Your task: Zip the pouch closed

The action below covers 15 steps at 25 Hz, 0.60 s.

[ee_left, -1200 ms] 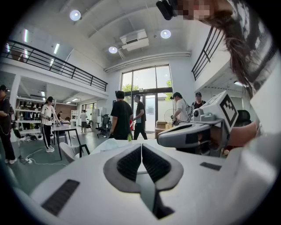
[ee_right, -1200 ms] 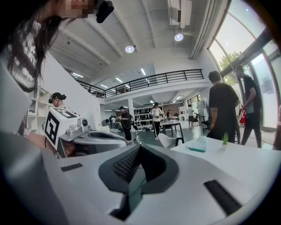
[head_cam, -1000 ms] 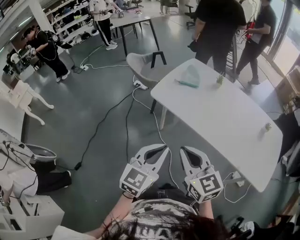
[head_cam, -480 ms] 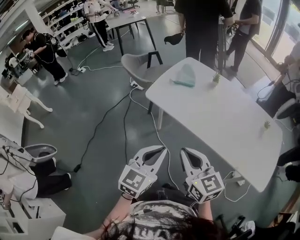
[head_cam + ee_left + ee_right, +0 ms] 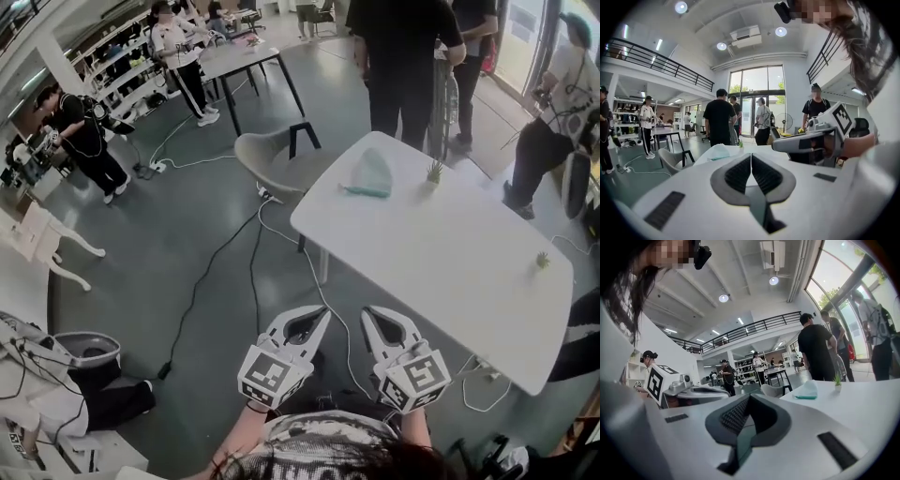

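A pale teal pouch (image 5: 368,174) lies on the far left end of the white table (image 5: 441,253), well away from both grippers. My left gripper (image 5: 322,313) and right gripper (image 5: 369,315) are held side by side close to my body, over the floor short of the table's near edge. Both are shut with nothing in them. In the left gripper view the left gripper (image 5: 751,156) has its pads pressed together, with the pouch (image 5: 718,152) far ahead. In the right gripper view the right gripper (image 5: 749,398) points toward the table and the pouch (image 5: 806,391).
Two small potted plants (image 5: 434,172) (image 5: 541,260) stand on the table. A grey chair (image 5: 272,159) sits at its far left corner. Cables (image 5: 253,253) run across the floor. People (image 5: 403,66) stand at the table's far end and right side.
The view has moved toward the table, so the table and pouch look slightly nearer. Both grippers stay shut and together before my body. The people beyond the table have shifted.
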{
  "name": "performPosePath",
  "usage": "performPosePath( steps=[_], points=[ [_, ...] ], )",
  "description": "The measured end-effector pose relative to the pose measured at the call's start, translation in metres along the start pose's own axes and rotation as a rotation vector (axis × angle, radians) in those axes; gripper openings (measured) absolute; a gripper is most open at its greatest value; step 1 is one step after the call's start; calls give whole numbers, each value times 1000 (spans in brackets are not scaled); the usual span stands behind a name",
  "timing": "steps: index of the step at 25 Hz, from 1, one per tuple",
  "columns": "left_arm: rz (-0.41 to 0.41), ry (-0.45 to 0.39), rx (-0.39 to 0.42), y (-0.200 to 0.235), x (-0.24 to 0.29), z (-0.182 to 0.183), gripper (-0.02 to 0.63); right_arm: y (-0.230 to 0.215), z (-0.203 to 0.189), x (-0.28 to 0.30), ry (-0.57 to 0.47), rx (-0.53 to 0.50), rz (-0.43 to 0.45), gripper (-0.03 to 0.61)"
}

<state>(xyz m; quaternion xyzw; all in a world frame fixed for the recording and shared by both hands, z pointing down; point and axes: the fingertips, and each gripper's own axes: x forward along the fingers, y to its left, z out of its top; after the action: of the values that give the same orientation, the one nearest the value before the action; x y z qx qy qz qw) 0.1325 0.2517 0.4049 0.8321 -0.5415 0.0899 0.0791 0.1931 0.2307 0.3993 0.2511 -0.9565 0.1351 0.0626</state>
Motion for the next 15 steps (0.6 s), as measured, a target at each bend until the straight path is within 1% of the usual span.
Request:
performPosePath(
  steps=[3, 8, 12, 15],
  points=[
    [-23, -5, 5, 36, 16, 2, 13, -10, 10, 36, -21, 16, -16, -2],
    [-65, -9, 23, 100, 29, 17, 12, -23, 31, 105, -37, 33, -45, -2],
    [-85, -18, 4, 155, 40, 27, 12, -35, 52, 154, -42, 57, -79, -2],
    [-101, -25, -12, 192, 51, 27, 12, -42, 60, 184, -36, 52, -108, -2]
  ],
)
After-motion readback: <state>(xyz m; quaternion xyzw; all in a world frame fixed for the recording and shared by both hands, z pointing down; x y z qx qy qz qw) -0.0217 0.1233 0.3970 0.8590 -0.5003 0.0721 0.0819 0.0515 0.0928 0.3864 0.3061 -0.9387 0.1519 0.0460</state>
